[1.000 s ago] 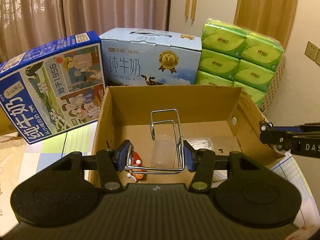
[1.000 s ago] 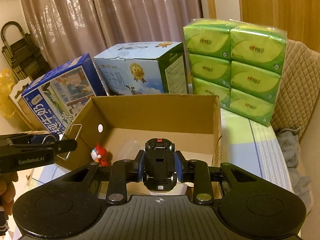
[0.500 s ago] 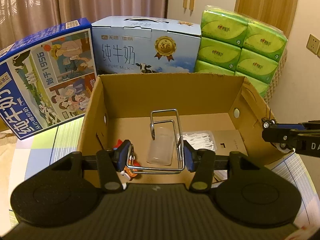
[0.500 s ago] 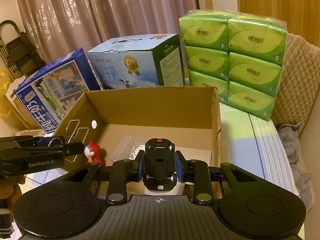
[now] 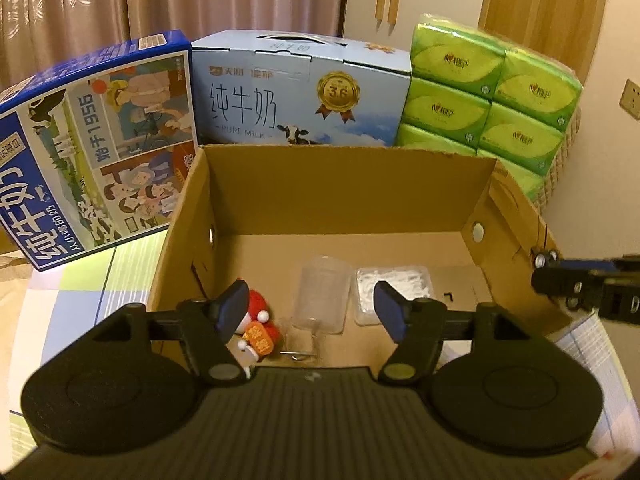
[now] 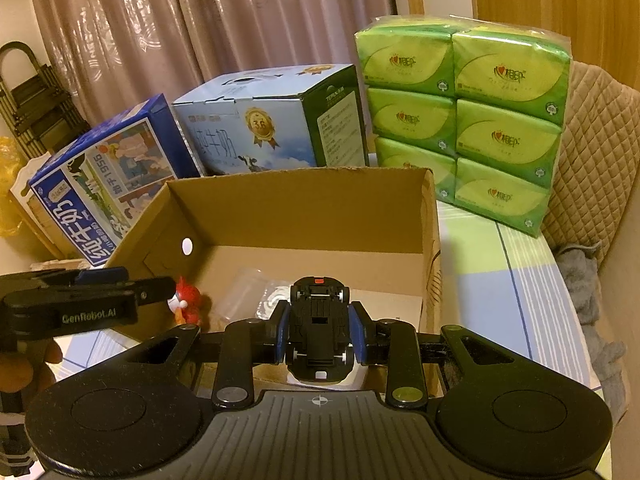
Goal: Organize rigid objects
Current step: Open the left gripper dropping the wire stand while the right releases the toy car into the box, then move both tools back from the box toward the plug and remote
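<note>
Released since the earlier frames, the wire rack [image 5: 298, 354] now lies at the near edge of the cardboard box [image 5: 344, 200] floor, under the left gripper [image 5: 310, 306], whose jaws have just been opening and stand apart. Rightward, the right gripper [image 6: 319, 338] is clamped on a black toy car [image 6: 319, 332].

— What is sitting behind the open carton?

— 2 milk boxes are standing there: a dark blue milk box [image 5: 96, 140] is leaning at the left, and a light blue milk box [image 5: 300, 92] is sitting upright just beside it. A green tissue pack [image 6: 464, 116] is resting at the right.

— And farther back?

— Brown curtains [image 6: 208, 28] are hanging behind everything.
</note>
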The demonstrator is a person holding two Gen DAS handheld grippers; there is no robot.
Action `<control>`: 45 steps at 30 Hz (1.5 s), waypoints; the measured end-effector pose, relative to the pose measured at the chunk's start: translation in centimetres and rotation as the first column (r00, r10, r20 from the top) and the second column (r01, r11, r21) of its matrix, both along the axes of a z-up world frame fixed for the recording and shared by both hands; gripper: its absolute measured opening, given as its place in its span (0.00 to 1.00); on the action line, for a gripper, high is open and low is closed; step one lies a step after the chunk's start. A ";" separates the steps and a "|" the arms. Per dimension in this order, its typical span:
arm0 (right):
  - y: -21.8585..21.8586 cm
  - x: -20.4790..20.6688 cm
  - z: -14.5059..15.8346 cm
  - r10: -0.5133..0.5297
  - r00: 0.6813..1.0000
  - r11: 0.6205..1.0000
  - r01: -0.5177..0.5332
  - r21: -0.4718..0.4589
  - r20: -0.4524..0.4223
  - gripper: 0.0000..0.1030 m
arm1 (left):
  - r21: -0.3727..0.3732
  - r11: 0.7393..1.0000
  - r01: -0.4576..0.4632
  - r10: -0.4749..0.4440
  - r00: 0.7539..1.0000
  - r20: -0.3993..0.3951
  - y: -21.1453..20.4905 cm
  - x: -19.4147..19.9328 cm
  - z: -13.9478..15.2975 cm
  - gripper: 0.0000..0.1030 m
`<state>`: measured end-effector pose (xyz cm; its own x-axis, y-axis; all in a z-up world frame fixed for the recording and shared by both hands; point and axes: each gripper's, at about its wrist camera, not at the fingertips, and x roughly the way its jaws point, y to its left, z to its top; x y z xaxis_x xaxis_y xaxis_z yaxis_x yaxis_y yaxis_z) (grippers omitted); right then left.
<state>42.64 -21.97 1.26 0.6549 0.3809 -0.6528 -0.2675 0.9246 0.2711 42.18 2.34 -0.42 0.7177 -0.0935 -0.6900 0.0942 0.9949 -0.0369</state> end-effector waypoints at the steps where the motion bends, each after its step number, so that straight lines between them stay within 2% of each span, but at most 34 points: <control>1: 0.0 0.0 0.0 0.000 1.000 1.000 0.000 0.000 0.000 0.27 | 0.004 1.000 0.004 -0.004 1.000 0.000 0.0 -0.1 0.0 0.62; 15: -0.6 0.1 -0.2 -0.021 1.000 1.000 0.021 -0.003 -0.005 0.27 | 0.011 1.000 0.027 -0.028 1.000 0.013 -0.5 -1.0 0.4 0.62; 21: -0.8 0.4 0.2 -0.043 0.998 0.998 0.042 0.038 0.040 0.27 | 0.009 0.999 0.036 -0.036 0.999 0.021 -0.6 -1.1 0.4 0.62; 22: -0.9 0.4 0.3 -0.052 0.997 0.998 0.050 0.047 0.048 0.29 | 0.012 0.999 0.038 -0.038 0.999 0.022 -0.6 -1.2 0.4 0.62; 23: -1.0 0.5 0.3 -0.065 0.996 0.997 0.062 0.053 0.055 0.45 | 0.016 0.999 0.039 -0.040 0.999 0.024 -0.6 -1.3 0.4 0.62; 24: -1.1 0.4 0.4 -0.081 0.995 0.995 0.076 0.065 0.064 0.69 | 0.019 0.999 0.040 -0.041 0.999 0.027 -0.6 -1.4 0.4 0.62; 25: -1.4 0.2 0.5 -0.093 0.992 0.992 0.086 0.087 0.081 0.73 | 0.021 0.999 0.040 -0.041 0.999 0.029 -0.6 -1.6 0.3 0.62; 28: -1.7 -0.2 0.7 -0.088 0.992 0.991 0.078 0.105 0.094 0.73 | 0.018 0.999 0.035 -0.035 0.999 0.032 -0.5 -2.0 0.3 0.62; 36: -2.2 -2.0 0.2 -0.087 0.995 0.991 0.082 0.104 0.051 0.73 | 0.007 1.000 0.030 -0.030 0.999 0.039 -0.5 -4.4 0.9 0.62; 45: -2.1 -6.6 1.1 -0.071 0.996 0.996 0.068 0.060 0.049 0.73 | -0.003 0.999 0.036 -0.036 0.999 0.039 -1.4 -8.6 2.2 0.62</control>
<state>36.06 -24.07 2.35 0.7127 0.3698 -0.5961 -0.2179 0.9244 0.3130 33.56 0.94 1.82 0.7404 -0.1222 -0.6609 0.1311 0.9907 -0.0363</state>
